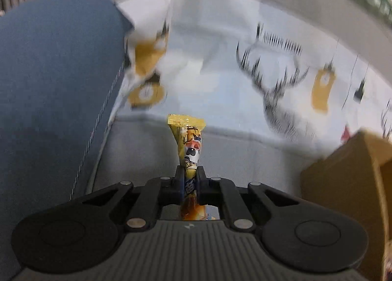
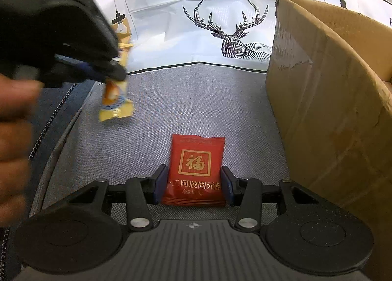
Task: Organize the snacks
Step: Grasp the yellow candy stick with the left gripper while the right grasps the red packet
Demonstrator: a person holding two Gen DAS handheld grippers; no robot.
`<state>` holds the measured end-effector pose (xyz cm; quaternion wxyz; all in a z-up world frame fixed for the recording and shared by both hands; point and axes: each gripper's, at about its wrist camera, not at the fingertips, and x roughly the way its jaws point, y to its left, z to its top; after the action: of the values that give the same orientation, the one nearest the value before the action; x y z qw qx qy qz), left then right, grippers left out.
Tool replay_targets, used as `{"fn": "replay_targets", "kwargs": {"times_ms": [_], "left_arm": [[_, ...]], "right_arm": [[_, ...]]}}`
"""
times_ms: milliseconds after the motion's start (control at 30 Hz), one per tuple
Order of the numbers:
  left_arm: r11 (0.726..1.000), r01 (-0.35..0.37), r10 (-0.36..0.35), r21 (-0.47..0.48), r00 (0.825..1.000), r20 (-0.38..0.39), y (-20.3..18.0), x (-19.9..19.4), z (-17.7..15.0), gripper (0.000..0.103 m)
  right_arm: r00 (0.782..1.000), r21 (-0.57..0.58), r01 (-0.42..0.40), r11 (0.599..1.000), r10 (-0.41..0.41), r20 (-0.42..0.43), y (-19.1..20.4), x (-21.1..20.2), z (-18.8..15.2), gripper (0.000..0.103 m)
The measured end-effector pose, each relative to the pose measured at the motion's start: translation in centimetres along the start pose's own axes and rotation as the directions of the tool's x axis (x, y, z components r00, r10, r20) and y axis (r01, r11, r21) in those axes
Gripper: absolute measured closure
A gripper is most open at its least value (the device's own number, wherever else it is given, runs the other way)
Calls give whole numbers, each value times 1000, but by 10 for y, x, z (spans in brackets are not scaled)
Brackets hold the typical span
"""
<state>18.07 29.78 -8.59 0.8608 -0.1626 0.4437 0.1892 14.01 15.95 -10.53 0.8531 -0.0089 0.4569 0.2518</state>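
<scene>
Two close, downward wrist views

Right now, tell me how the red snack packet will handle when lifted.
The red snack packet looks flat and thin, so probably light. Its glossy film may slip between the right gripper pads flanking it. Being a soft pouch, it likely bends rather than staying stiff.

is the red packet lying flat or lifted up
Lying flat. The red packet rests face up on the grey fabric surface, between the right gripper fingers.

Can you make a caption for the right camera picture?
Right gripper straddles a red snack packet beside a cardboard box.
</scene>
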Motion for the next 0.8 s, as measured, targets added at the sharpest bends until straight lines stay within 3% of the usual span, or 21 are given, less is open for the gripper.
{"fn": "replay_targets", "kwargs": {"times_ms": [67, 167, 300, 800], "left_arm": [[999, -32, 34, 28, 997, -63, -2, 14, -6, 93], [998, -44, 49, 54, 994, -96, -3, 23, -12, 87], [997, -36, 44, 74, 994, -102, -4, 24, -15, 80], [986, -58, 73, 155, 993, -96, -14, 24, -17, 79]], "right_arm": [[1000, -4, 2, 1000, -2, 0, 1, 0, -1, 55], [1000, -8, 5, 1000, -5, 0, 1, 1, -1, 54], [1000, -3, 9, 1000, -9, 8, 1, 2, -2, 52], [999, -30, 34, 999, -33, 26, 5, 2, -5, 52]]}}
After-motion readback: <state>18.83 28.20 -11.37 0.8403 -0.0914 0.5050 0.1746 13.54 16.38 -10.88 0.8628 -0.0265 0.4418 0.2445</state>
